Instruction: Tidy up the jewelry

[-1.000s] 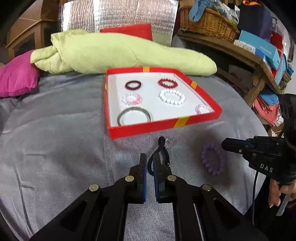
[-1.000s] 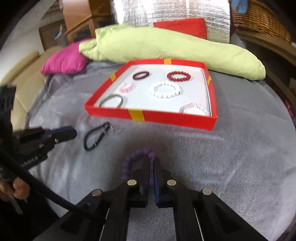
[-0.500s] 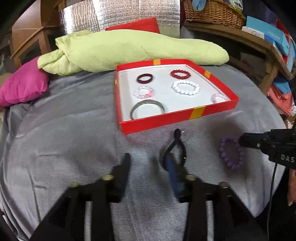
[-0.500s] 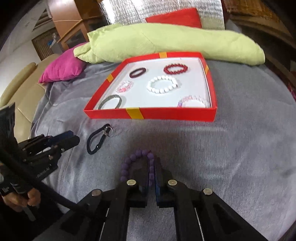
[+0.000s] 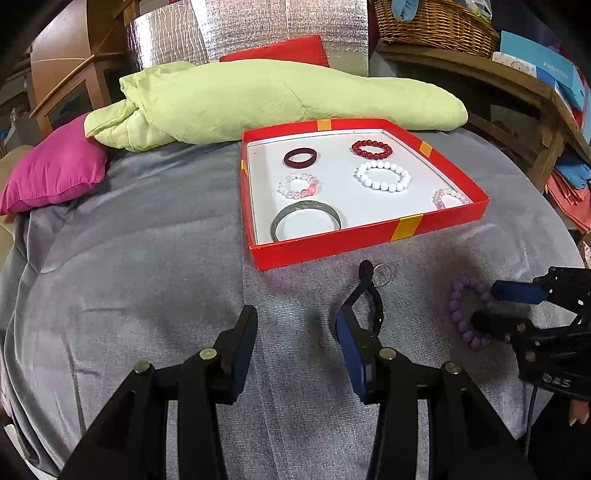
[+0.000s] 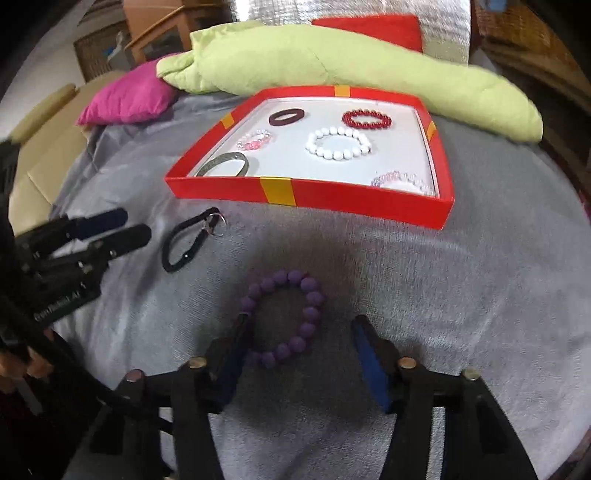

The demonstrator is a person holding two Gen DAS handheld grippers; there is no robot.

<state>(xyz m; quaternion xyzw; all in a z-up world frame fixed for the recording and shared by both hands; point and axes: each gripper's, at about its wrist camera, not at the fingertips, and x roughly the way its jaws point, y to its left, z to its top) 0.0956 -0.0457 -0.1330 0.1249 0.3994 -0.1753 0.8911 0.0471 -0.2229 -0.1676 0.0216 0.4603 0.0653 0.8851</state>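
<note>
A red tray [image 5: 369, 245] [image 6: 332, 199] with a white floor holds several bracelets. On the grey cloth in front of it lies a black carabiner [image 5: 369, 291] [image 6: 177, 240] with a key ring. My left gripper [image 5: 295, 328] [image 6: 125, 227] is open with bare cloth between its fingers, and the carabiner's near end sits by the right finger. A purple bead bracelet [image 6: 312, 291] [image 5: 458, 306] lies flat on the cloth between the fingers of my right gripper [image 6: 303, 332] [image 5: 487, 306]. Its jaws are opening; the left finger overlaps the beads and the right finger stands clear.
A long pale green cushion [image 5: 280, 99] lies behind the tray, with a magenta pillow [image 5: 51, 170] at the left. A wooden shelf [image 5: 480, 70] with a wicker basket [image 5: 432, 22] and boxes stands at the right. A hand [image 6: 18, 362] holds the left gripper.
Both grippers were shut, the left at the carabiner and the right on the purple bracelet. Both have opened, the left first, and the two things lie on the cloth.
</note>
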